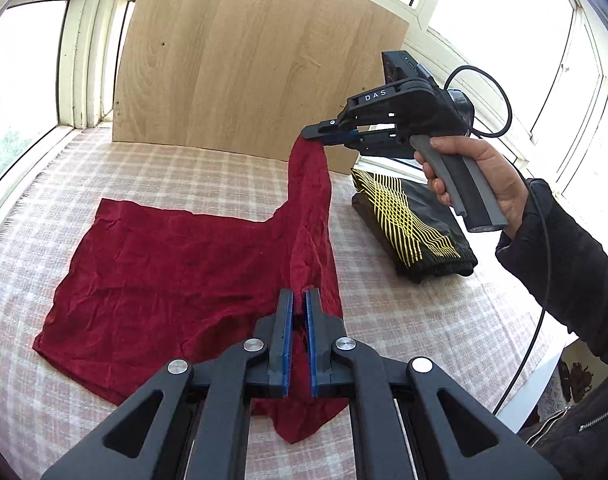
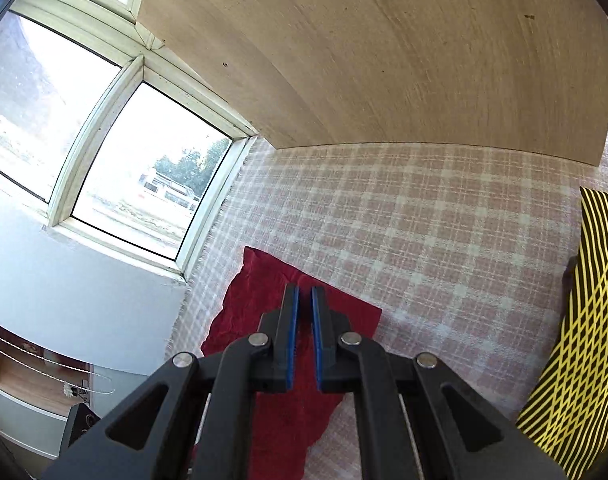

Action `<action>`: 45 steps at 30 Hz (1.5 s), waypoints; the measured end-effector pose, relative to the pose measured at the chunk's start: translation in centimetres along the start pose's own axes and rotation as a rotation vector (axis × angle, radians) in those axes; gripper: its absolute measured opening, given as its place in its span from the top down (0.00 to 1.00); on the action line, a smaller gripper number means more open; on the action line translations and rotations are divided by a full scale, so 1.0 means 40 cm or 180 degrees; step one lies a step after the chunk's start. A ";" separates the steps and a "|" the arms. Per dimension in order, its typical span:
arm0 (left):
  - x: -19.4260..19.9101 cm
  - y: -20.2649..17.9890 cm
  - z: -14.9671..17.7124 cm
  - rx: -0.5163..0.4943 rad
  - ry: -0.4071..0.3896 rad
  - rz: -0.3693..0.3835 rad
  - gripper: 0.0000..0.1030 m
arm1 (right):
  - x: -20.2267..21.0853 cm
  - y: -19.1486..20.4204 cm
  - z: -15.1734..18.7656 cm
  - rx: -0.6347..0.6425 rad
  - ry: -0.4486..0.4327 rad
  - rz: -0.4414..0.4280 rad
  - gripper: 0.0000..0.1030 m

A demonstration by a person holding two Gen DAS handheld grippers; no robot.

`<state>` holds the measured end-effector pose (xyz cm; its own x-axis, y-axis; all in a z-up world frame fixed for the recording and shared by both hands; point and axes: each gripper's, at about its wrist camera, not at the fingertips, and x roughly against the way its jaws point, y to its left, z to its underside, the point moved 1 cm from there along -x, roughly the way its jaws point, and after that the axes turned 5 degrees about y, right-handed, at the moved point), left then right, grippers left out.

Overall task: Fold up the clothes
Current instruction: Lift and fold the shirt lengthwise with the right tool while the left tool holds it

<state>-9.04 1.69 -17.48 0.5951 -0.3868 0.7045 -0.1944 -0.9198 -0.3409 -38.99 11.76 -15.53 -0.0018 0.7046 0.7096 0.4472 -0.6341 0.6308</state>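
A dark red garment [image 1: 171,272] lies mostly flat on the checked cloth. Its right edge is lifted. My left gripper [image 1: 299,300] is shut on the near part of that edge, with red fabric pinched between the blue pads. My right gripper [image 1: 328,136] is shut on the far corner and holds it high, so a strip of cloth hangs down from it. In the right wrist view the right gripper [image 2: 305,300] has its jaws nearly together, with the red garment [image 2: 243,308] below and behind them.
A folded black garment with yellow lines [image 1: 408,220] lies to the right, also in the right wrist view [image 2: 584,340]. A wooden board [image 1: 255,56] stands upright at the back. Windows [image 2: 151,168] run along the left and back. The checked cover [image 2: 424,220] spans the surface.
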 end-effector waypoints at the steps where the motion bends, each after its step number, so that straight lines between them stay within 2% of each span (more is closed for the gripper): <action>1: 0.007 0.039 0.003 0.0058 0.0024 0.0012 0.95 | -0.026 0.022 -0.004 -0.0018 0.0011 0.0006 0.93; 7: 0.030 0.276 0.040 0.0359 0.0154 0.0004 0.95 | -0.255 0.162 -0.032 0.0019 0.0192 0.0116 0.93; 13: 0.032 0.425 0.082 0.0559 0.0294 0.0069 0.95 | -0.478 0.267 -0.053 0.0149 0.0418 0.0319 0.93; 21: 0.051 0.552 0.107 0.0779 0.0348 0.0164 0.94 | -0.604 0.305 -0.069 0.0173 0.0569 0.0605 0.93; 27: 0.024 0.576 0.122 0.0744 0.0520 0.0180 0.94 | -0.660 0.310 -0.068 0.0228 0.0677 0.0837 0.92; 28: 0.020 0.578 0.123 0.0741 0.0539 0.0179 0.94 | -0.667 0.309 -0.068 0.0206 0.0704 0.0857 0.88; 31: 0.017 0.593 0.130 0.0764 0.0584 0.0169 0.94 | -0.678 0.302 -0.069 0.0102 0.0764 0.0805 0.65; 33: 0.027 0.601 0.134 0.0749 0.0597 0.0115 0.94 | -0.663 0.308 -0.073 0.0118 0.0725 0.0793 0.64; 35: 0.045 0.607 0.136 0.0704 0.0592 -0.0021 0.94 | -0.632 0.328 -0.078 0.0270 0.0644 0.0864 0.64; 39: 0.092 0.589 0.111 0.0482 0.0576 -0.0245 0.94 | -0.574 0.382 -0.035 0.0931 0.0589 0.1409 0.64; 42: 0.077 0.530 0.061 0.0141 0.0555 -0.0180 0.93 | -0.560 0.402 0.021 0.1402 0.0640 0.1757 0.65; 45: 0.017 0.477 0.011 -0.0118 0.0589 -0.0008 0.93 | -0.579 0.385 0.049 0.1457 0.0776 0.1714 0.65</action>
<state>-12.00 -16.07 -23.80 0.4425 -0.3869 0.8090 -0.2237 -0.9212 -0.3182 -30.29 -13.68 -22.87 0.1482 0.2097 0.9665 0.7698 -0.6380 0.0204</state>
